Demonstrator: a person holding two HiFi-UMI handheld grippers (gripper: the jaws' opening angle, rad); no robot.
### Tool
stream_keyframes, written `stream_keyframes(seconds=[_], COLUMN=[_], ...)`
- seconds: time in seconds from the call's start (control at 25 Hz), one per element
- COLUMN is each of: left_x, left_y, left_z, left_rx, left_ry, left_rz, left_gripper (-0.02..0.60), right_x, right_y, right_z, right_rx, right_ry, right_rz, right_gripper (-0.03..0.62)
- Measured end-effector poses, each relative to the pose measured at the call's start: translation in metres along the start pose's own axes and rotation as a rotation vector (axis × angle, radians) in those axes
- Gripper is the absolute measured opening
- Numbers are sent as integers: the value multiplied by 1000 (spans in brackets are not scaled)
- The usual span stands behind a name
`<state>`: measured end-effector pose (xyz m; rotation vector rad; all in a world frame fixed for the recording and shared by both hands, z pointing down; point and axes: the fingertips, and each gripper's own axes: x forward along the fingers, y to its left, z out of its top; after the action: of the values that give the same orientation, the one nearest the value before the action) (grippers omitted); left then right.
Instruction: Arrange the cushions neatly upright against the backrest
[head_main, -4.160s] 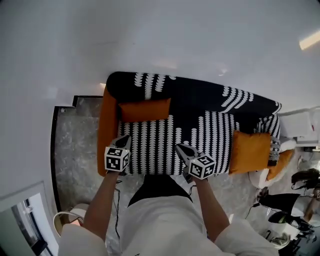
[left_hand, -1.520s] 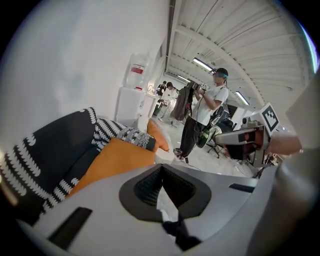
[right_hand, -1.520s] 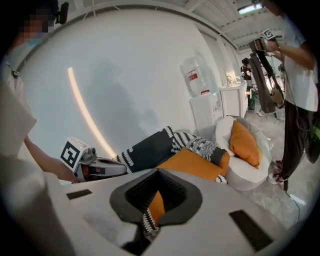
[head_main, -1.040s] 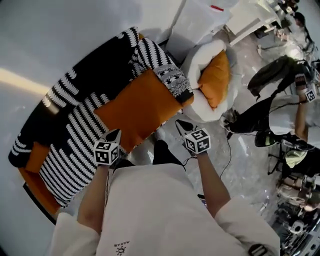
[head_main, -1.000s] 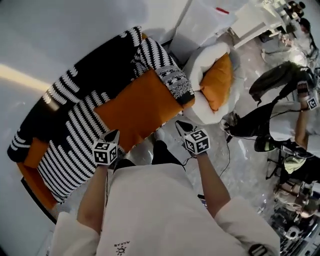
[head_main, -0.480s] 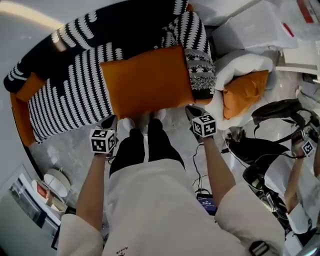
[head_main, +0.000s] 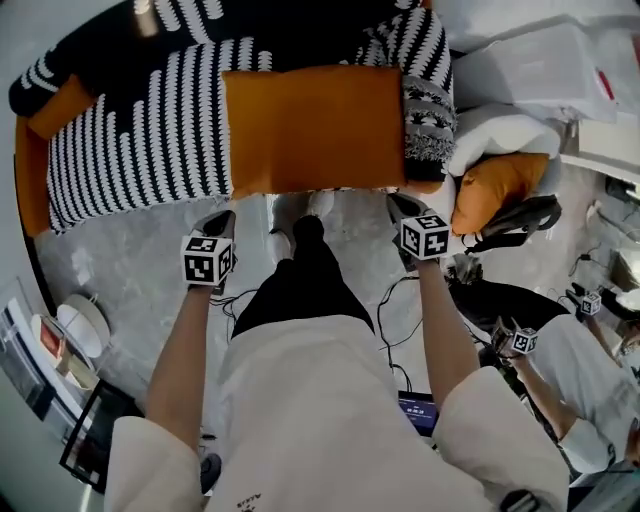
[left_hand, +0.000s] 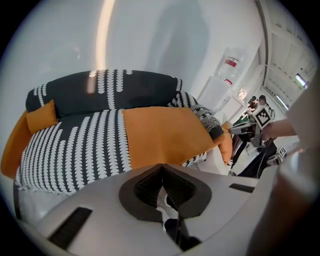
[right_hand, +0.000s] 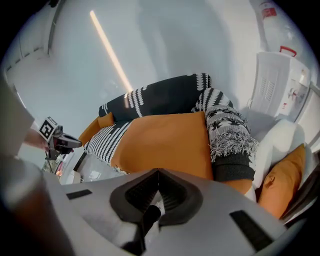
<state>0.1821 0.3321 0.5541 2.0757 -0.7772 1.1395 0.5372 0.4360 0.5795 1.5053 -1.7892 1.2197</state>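
A large orange cushion (head_main: 315, 125) (left_hand: 162, 137) (right_hand: 165, 142) lies flat on the seat of the black-and-white patterned sofa (head_main: 140, 140), at its right half. A small orange cushion (head_main: 62, 105) (left_hand: 41, 115) (right_hand: 106, 120) leans at the sofa's far left end. My left gripper (head_main: 217, 222) (left_hand: 162, 167) hovers shut and empty over the floor, just short of the cushion's front left corner. My right gripper (head_main: 400, 205) (right_hand: 158, 172) is shut and empty too, just short of the front right corner.
A fringed patterned throw (head_main: 428, 110) (right_hand: 227, 130) drapes the sofa's right arm. Right of it, a white seat (head_main: 500, 130) holds another orange cushion (head_main: 497, 185) (right_hand: 282, 180). Cables cross the floor (head_main: 400, 310). Another person (head_main: 560, 370) with grippers is at the lower right.
The view has swung so the sofa now lies across the top. Both grippers have come closer to the large cushion's front edge and stayed shut.
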Motion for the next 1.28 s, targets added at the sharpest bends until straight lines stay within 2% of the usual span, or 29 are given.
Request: stream_keyframes(seconds=[0.16, 0.32, 0.48, 0.68, 0.96, 1.28], left_x=[-1, -4, -2, 34, 107, 169], left_y=[15, 30, 40, 66, 93, 122], left_z=[-6, 6, 45, 108, 183, 216], left_rx=[-39, -41, -67, -85, -166, -243], left_ry=[-46, -82, -140, -173, -162, -86], left_rz=[4, 17, 28, 63, 102, 137], left_gripper=[18, 18, 18, 18, 18, 20], right_x=[-6, -9, -5, 31, 92, 145], right_y=[7, 10, -9, -54, -114, -154], right_z=[17, 42, 81, 150, 214, 238], right_rx=[21, 9, 3, -13, 1, -2], right_ry=[-65, -115, -159, -206, -181, -130], right_rz=[-27, -46, -61, -83, -94, -66], right_gripper=[23, 23, 23, 24, 25, 25])
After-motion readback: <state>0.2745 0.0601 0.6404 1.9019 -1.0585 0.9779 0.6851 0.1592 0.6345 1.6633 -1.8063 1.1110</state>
